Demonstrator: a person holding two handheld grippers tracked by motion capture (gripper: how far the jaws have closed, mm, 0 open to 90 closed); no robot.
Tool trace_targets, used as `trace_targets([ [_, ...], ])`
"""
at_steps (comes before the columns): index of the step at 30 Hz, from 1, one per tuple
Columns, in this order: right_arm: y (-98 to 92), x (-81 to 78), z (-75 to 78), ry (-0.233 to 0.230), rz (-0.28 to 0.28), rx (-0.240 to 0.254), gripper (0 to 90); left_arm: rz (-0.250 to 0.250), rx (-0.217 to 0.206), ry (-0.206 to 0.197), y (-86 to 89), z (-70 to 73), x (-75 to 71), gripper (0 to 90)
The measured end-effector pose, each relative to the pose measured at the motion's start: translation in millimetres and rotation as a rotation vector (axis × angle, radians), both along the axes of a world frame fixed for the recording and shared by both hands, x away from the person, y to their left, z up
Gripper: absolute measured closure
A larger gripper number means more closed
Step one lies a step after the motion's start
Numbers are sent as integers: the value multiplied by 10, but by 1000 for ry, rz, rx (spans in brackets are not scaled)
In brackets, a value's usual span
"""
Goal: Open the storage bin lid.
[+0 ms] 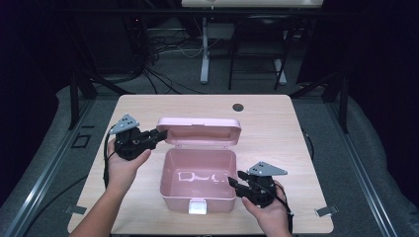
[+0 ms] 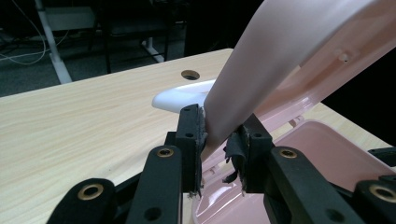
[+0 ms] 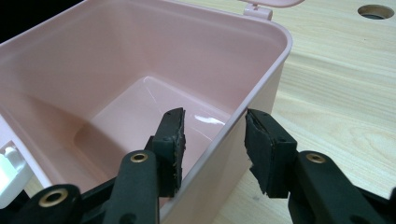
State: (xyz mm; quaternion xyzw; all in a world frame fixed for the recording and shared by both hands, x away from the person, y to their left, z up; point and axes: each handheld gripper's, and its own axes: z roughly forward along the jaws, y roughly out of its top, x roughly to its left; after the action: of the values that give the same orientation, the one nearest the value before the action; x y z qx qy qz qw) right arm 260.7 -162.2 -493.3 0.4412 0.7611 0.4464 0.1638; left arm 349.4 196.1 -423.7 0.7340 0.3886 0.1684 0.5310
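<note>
1. Far left, the left gripper point(image 1: 157, 135) sits in the person's left hand point(image 1: 123, 163), and it's clamped on the left edge of the pink lid point(image 1: 200, 129). In the left gripper view both pads pinch that lid point(image 2: 261, 79) edge tight.
2. The lid stands up, hinged open at the back of the pink box point(image 1: 198, 195).
3. The box sits mid-table point(image 1: 276, 123), nearer the front edge, with a white latch point(image 1: 197, 207) on its front wall.
4. On the right, the right gripper point(image 1: 234, 179) straddles the box's right wall point(image 3: 254, 88), one jaw inside, one outside. Jaws are fairly wide, pads not pressing the wall, so it's holding nothing.
</note>
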Motion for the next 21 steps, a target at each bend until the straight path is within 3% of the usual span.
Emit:
trace_targets([
  [21, -16, 24, -3, 3, 7, 8, 588, 14, -13, 0, 2, -43, 58, 760],
])
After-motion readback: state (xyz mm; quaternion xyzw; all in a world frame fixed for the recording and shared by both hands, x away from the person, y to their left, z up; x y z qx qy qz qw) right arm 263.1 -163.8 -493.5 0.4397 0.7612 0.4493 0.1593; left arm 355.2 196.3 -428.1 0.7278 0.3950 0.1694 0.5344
